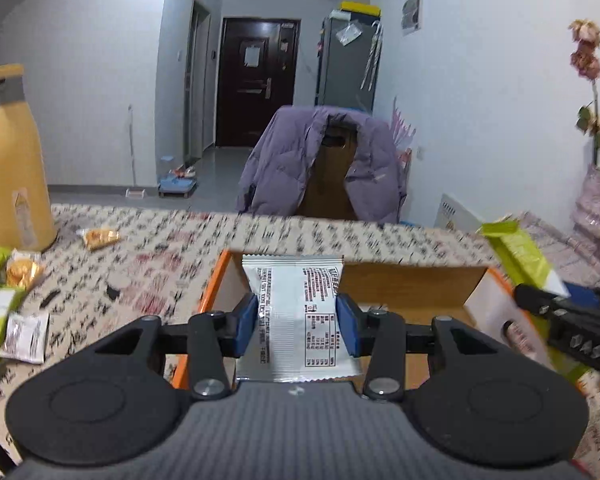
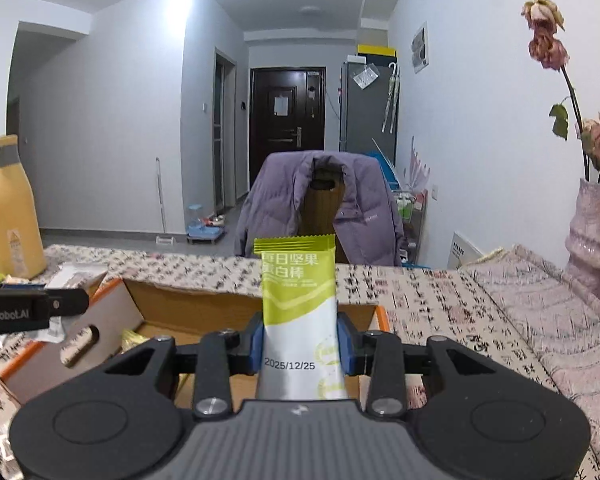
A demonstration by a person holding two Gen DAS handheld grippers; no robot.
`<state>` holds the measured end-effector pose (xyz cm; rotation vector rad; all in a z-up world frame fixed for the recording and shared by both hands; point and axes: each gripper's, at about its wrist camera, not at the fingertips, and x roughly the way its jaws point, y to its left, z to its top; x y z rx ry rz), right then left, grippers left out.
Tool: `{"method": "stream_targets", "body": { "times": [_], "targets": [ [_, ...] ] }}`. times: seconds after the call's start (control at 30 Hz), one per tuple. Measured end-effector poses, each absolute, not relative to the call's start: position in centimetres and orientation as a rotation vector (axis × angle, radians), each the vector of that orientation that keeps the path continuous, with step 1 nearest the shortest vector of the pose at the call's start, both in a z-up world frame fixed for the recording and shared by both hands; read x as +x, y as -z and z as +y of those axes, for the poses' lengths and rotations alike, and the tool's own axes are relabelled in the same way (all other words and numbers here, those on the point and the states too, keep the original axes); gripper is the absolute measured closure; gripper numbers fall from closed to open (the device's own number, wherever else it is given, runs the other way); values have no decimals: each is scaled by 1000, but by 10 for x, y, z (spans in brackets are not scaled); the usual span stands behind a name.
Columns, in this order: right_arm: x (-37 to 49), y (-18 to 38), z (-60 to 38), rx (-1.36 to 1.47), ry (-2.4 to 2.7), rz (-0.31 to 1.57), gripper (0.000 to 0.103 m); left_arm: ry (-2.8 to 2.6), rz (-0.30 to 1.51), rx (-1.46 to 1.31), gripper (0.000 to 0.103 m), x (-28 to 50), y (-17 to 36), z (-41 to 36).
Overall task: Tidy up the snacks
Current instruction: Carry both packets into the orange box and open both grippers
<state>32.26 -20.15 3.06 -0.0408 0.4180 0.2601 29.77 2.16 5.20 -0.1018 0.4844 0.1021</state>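
Note:
My left gripper is shut on a silver-white snack packet, held upright above the open cardboard box with orange edges. My right gripper is shut on a green and white nut bar, also over the box. In the left wrist view the right gripper comes in from the right with the green bar sticking up. In the right wrist view the left gripper shows at the left edge with the silver packet. A wrapped snack lies inside the box.
Several loose snacks and a small orange-brown packet lie on the patterned tablecloth at the left, by a tall yellow bottle. A pink vase of dried roses stands at the right. A chair with a purple jacket is behind the table.

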Motion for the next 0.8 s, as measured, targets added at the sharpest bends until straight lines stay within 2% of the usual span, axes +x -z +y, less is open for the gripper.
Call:
{"method": "stream_targets", "body": {
  "times": [0.33, 0.43, 0.47, 0.53, 0.6, 0.63, 0.67, 0.7, 0.8],
  "targets": [
    [332, -11, -197, -47, -311, 553, 64, -85, 560, -91, 59, 306, -28, 24],
    [335, -9, -198, -41, -301, 561, 62, -91, 557, -88, 50, 303, -28, 21],
    [335, -9, -198, -39, -296, 562, 56, -94, 552, -87, 46, 302, -28, 20],
    [335, -9, -199, -40, -285, 557, 43, -104, 539, -85, 28, 300, -30, 19],
    [335, -11, -200, -35, -281, 550, 16, -117, 523, -87, 15, 298, -33, 18],
    [335, -12, -201, -34, -277, 545, 11, -124, 514, -90, 5, 296, -34, 18],
    [335, -12, -202, -32, -272, 540, 3, -130, 504, -94, 0, 295, -35, 18],
    [335, -13, -203, -27, -268, 538, 0, -136, 495, -98, 0, 294, -36, 18],
    [339, -12, -206, -14, -260, 545, 0, -138, 499, -108, 0, 295, -37, 19]
  ]
}}
